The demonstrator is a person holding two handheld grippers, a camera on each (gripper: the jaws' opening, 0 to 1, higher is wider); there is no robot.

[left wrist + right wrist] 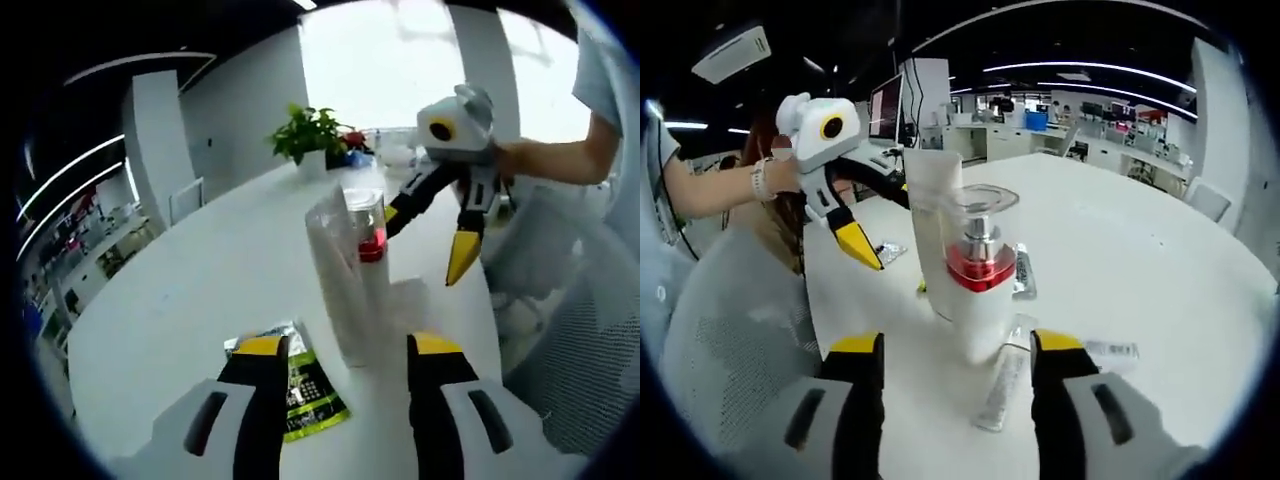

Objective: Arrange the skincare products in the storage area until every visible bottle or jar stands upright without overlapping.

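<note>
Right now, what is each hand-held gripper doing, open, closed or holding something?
Left hand-held gripper: open, holding nothing, white table beneath.
Right hand-held gripper: open, holding nothing, jaws either side of the clear-capped white pump bottle.

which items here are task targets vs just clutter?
Task items: white tube standing upright; pump bottle with red band and clear cap, upright beside it; green sachet; silver sachets lying flat on the table.

Clutter: potted plant; mesh chair; monitor.
</note>
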